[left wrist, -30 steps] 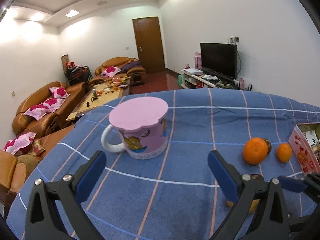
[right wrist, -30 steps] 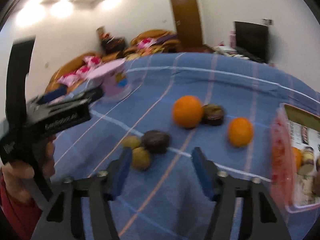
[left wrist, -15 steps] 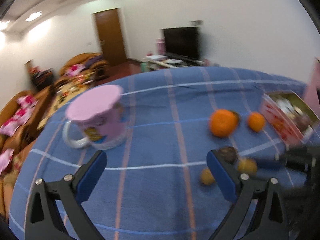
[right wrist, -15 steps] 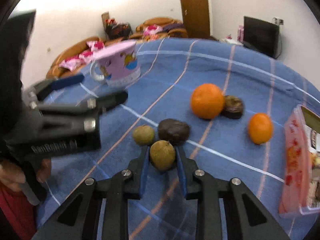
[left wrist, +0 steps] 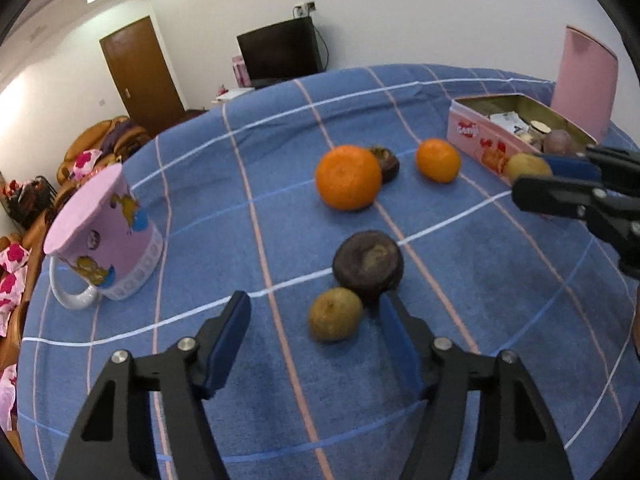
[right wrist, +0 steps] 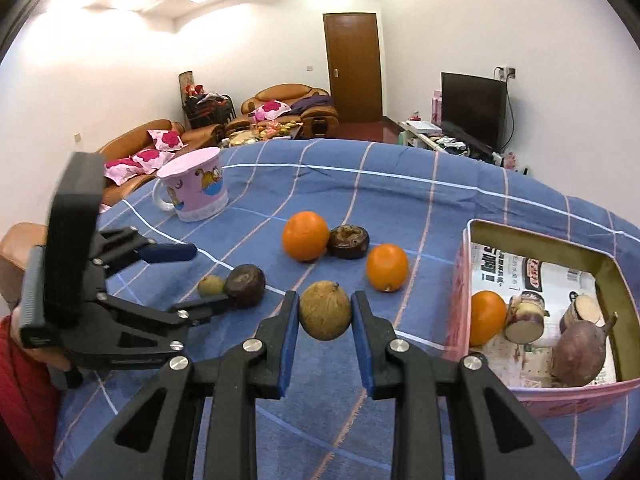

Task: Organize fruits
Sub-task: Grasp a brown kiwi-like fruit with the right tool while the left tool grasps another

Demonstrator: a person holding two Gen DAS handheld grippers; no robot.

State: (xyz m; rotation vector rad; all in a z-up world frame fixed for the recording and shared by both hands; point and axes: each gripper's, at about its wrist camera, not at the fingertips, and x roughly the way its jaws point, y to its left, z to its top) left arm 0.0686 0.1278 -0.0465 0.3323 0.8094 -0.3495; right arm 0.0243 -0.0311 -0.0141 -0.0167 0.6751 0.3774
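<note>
The right gripper [right wrist: 325,316] is clamped on a small brownish-green fruit [right wrist: 325,311], one pad pressing on each flank. The fruit is clear of the blue checked tablecloth [right wrist: 400,192] and hangs short of the pink tin [right wrist: 466,280], which lies at three o'clock from it in the right wrist view. The fruit is near round; its slightly longer axis stands roughly upright, with a small stem nub pointing up toward twelve o'clock.

The left gripper [left wrist: 316,316] has its jaws closing. A second brownish-green fruit [left wrist: 335,314] lies on the cloth between the blue pads, nearer the right-hand one — neither pad presses on it. This fruit is also near round, and no long axis can be told. A dark purple fruit [left wrist: 368,266] touches it at one o'clock.

Farther off on the cloth, at twelve o'clock from that pair in the left wrist view, sits a large orange [left wrist: 348,177] with another dark fruit [left wrist: 386,163] just behind it, touching; a smaller orange [left wrist: 438,160] lies apart at two o'clock. The tin holds an orange [right wrist: 486,317] and several dark or cut pieces on printed paper. A pink lidded mug [right wrist: 196,189] stands well apart at ten o'clock — handle toward the left.
</note>
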